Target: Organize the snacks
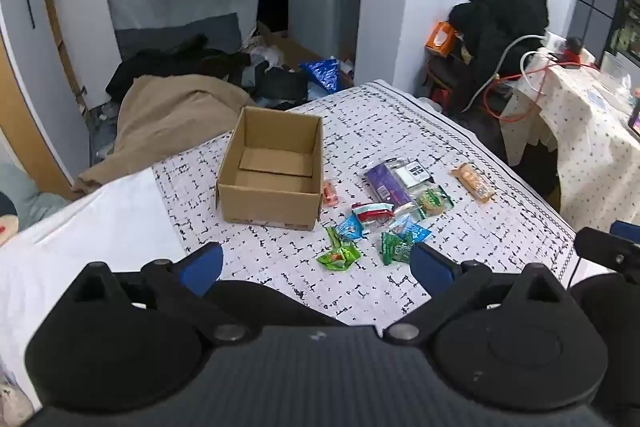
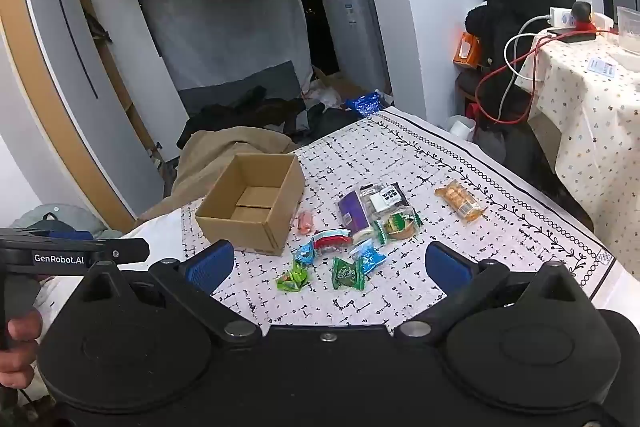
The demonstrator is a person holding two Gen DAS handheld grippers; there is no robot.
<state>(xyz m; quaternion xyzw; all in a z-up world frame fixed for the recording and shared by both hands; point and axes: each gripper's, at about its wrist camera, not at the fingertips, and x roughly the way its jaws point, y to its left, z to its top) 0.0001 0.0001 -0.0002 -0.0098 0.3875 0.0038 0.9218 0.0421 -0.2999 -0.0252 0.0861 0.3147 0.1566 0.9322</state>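
snacks loose on the cloth, box open beside them

the table (image 1: 480, 187) wears a white cloth with black dashes and a vine border, seen from both wrist views. on its left part stands the box (image 1: 272, 163), plain brown cardboard, top open, inner flaps lying flat on the bottom, nothing inside that shows.

the snacks lie in a loose cluster just right of the box, all on the cloth, none in it. biggest is a purple pack (image 1: 386, 185) with a clear pack (image 1: 414, 171) carrying a black-and-white label against its right side. off to the right, apart from the rest, a clear cracker pack (image 1: 472, 182) shows orange biscuits. a round cookie (image 1: 432, 202) in a green-edged wrapper sits just below the clear pack. nearer the camera: a red-and-white wrapper (image 1: 370, 211), two blue wrappers (image 1: 350, 227) (image 1: 412, 229), a dark green one (image 1: 394, 247) and a bright green one (image 1: 338, 255). a small pink sweet (image 1: 330, 193) lies touching or just beside the box's right wall.

the left gripper (image 1: 316, 265) hangs above the near edge, blue pads spread wide, holding nothing. the right gripper (image 2: 330, 261) is likewise wide apart and bare.
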